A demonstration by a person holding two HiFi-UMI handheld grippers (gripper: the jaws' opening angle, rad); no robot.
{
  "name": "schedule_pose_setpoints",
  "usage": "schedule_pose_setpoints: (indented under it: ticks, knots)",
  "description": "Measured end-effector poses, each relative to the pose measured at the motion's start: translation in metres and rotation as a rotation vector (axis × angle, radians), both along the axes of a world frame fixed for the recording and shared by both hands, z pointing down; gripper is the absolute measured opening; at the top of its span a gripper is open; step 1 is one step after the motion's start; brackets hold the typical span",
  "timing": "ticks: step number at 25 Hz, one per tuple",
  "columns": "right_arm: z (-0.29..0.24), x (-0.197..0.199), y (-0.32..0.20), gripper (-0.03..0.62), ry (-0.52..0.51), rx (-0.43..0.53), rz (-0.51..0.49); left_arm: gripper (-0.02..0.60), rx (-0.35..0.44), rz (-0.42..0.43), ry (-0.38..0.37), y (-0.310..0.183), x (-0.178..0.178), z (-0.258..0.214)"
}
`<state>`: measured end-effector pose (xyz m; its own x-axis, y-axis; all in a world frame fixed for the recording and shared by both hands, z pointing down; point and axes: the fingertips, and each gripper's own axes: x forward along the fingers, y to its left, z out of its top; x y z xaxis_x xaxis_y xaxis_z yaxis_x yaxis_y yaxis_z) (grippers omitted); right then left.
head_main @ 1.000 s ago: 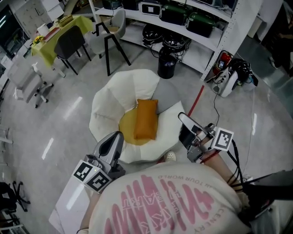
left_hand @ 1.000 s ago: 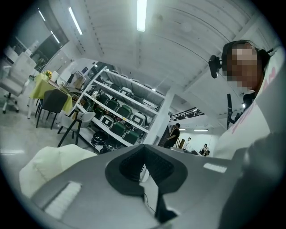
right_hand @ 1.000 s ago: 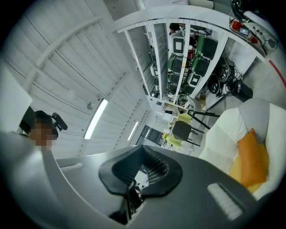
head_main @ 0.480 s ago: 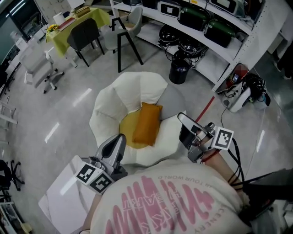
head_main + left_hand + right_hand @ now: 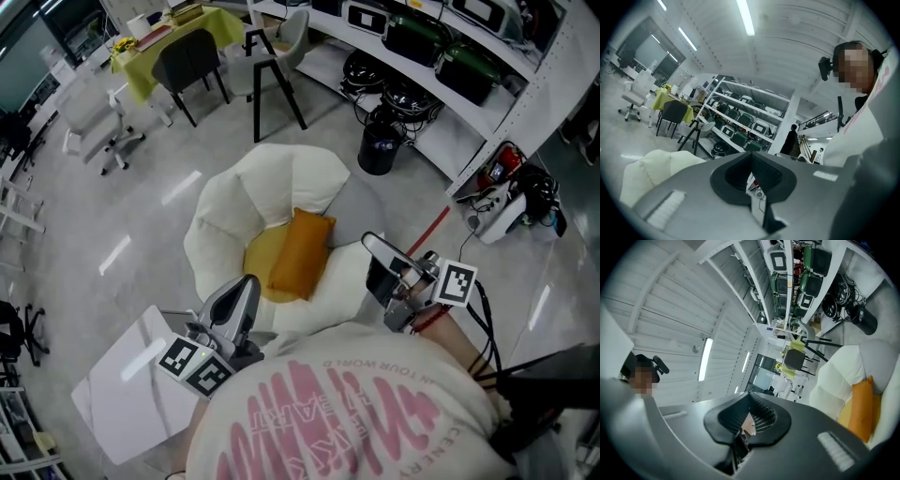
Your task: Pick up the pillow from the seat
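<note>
So far nothing is lifted: the orange pillow [image 5: 302,253] lies on the cream beanbag seat [image 5: 272,183], with the left claw [image 5: 244,283] and right claw [image 5: 369,241] closed, empty, short of it.

White shirt [image 5: 349,405] with pink letters. Grey left gripper [image 5: 245,281] and right gripper [image 5: 368,240], each with black-and-white square markers [image 5: 457,285].

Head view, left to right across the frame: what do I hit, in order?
In order: white swivel office chair → left gripper → orange rectangular fabric pillow → right gripper.
</note>
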<state>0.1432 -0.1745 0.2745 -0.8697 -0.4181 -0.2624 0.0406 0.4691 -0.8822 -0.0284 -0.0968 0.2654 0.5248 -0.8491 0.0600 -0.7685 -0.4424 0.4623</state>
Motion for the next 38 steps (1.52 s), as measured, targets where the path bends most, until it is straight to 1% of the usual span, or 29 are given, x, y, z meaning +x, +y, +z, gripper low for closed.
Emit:
schedule_pose_setpoints:
  ticks: [5, 7, 9, 11, 13, 17, 21, 22, 24, 27, 29, 33, 38]
  knots:
    - [0.001, -0.004, 0.001, 0.005, -0.018, -0.009, -0.008, 0.011, 0.027, -0.021, -0.017, 0.006, -0.006, -0.007]
    - [0.003, -0.009, 0.002, 0.005, -0.020, -0.010, -0.020, 0.011, 0.031, 0.002, -0.024, 0.007, -0.006, -0.008]
    - [0.008, -0.010, 0.002, 0.005, -0.016, -0.019, -0.023, 0.011, 0.048, 0.028, -0.048, 0.006, -0.003, -0.007]
    - [0.013, -0.010, 0.000, 0.005, -0.015, -0.035, -0.015, 0.011, 0.066, 0.036, -0.066, 0.002, -0.001, -0.004]
    - [0.016, -0.012, 0.000, 0.005, -0.012, -0.048, -0.010, 0.011, 0.057, 0.047, -0.068, -0.001, -0.001, 0.003]
    - [0.029, -0.017, -0.002, 0.005, -0.003, -0.098, 0.008, 0.011, 0.000, 0.072, -0.035, -0.012, -0.002, 0.014]
    - [0.057, -0.026, -0.007, 0.005, -0.004, -0.174, 0.027, 0.011, -0.042, 0.098, 0.061, -0.025, -0.011, 0.027]
    - [0.064, -0.030, -0.009, 0.005, -0.012, -0.195, 0.030, 0.011, -0.055, 0.101, 0.074, -0.029, -0.013, 0.032]
    - [0.080, -0.038, -0.012, 0.005, -0.026, -0.239, 0.033, 0.011, -0.099, 0.104, 0.071, -0.034, -0.018, 0.048]
    - [0.106, -0.045, -0.012, 0.005, -0.027, -0.295, 0.043, 0.011, -0.179, 0.113, 0.025, -0.038, -0.022, 0.080]
    - [0.127, -0.047, -0.014, 0.005, -0.020, -0.328, 0.056, 0.011, -0.216, 0.122, 0.009, -0.043, -0.024, 0.101]
    - [0.184, -0.050, -0.020, 0.005, 0.003, -0.393, 0.085, 0.011, -0.274, 0.135, 0.016, -0.054, -0.026, 0.149]
    - [0.255, -0.055, -0.031, 0.005, 0.019, -0.442, 0.124, 0.011, -0.345, 0.167, 0.046, -0.061, -0.024, 0.223]
